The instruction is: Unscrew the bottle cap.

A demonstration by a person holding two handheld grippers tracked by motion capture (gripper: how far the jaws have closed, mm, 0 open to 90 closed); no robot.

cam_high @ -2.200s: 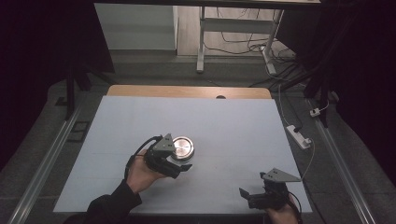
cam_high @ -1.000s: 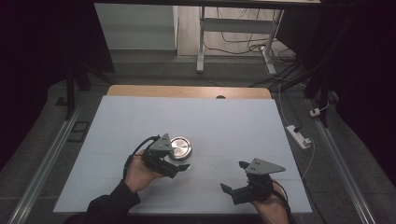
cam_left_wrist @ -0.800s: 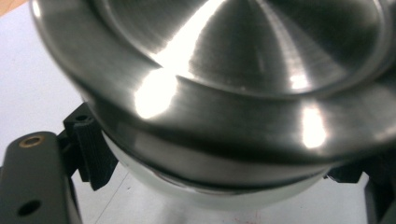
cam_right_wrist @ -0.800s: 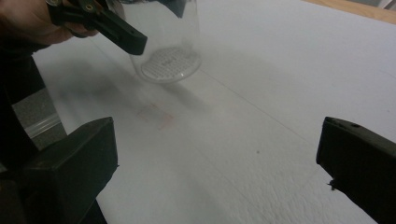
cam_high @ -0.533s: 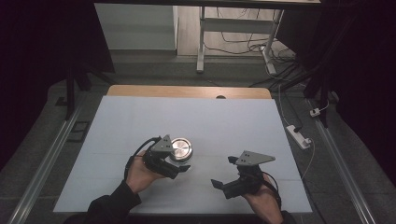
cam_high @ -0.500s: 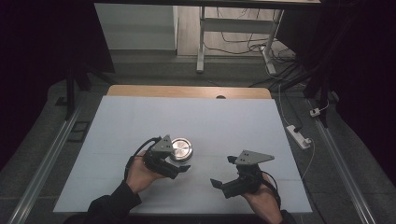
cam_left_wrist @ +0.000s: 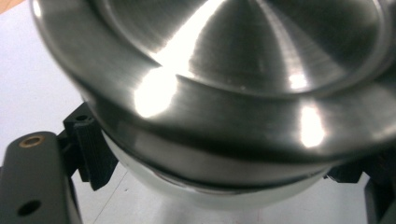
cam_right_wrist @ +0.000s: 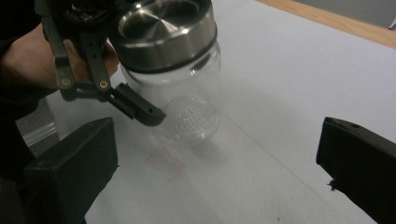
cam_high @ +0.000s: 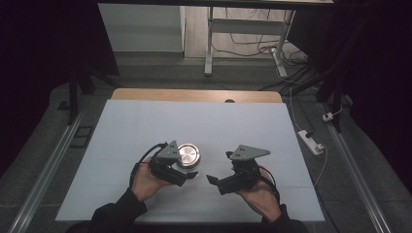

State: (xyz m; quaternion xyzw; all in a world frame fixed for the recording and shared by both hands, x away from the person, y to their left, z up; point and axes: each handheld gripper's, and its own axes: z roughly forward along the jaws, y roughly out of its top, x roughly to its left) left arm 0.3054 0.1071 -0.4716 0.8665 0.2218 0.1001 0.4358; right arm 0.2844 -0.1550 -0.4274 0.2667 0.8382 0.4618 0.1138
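Note:
A clear glass jar point(cam_right_wrist: 187, 107) with a brushed steel lid point(cam_high: 187, 154) stands on the white table point(cam_high: 204, 121), left of centre near the front. My left gripper point(cam_high: 185, 166) is shut on the jar's glass body just under the lid; one black finger point(cam_right_wrist: 137, 108) crosses in front of the glass. In the left gripper view the lid point(cam_left_wrist: 224, 84) looms close, with the fingertips point(cam_left_wrist: 91, 149) low on either side. My right gripper point(cam_high: 216, 175) is to the jar's right, pointing at it, a short gap away. Its jaws stand wide open with nothing between them point(cam_right_wrist: 219, 158).
Bare white table surface stretches behind and to the right of the jar. A wooden strip point(cam_high: 194, 94) runs along the table's far edge. A white power strip point(cam_high: 311, 141) lies on the floor at the right. Faint red marks point(cam_right_wrist: 166, 163) show on the table before the jar.
My right gripper has moved left and forward from the table's front right corner toward the jar. The left gripper and jar have stayed in place.

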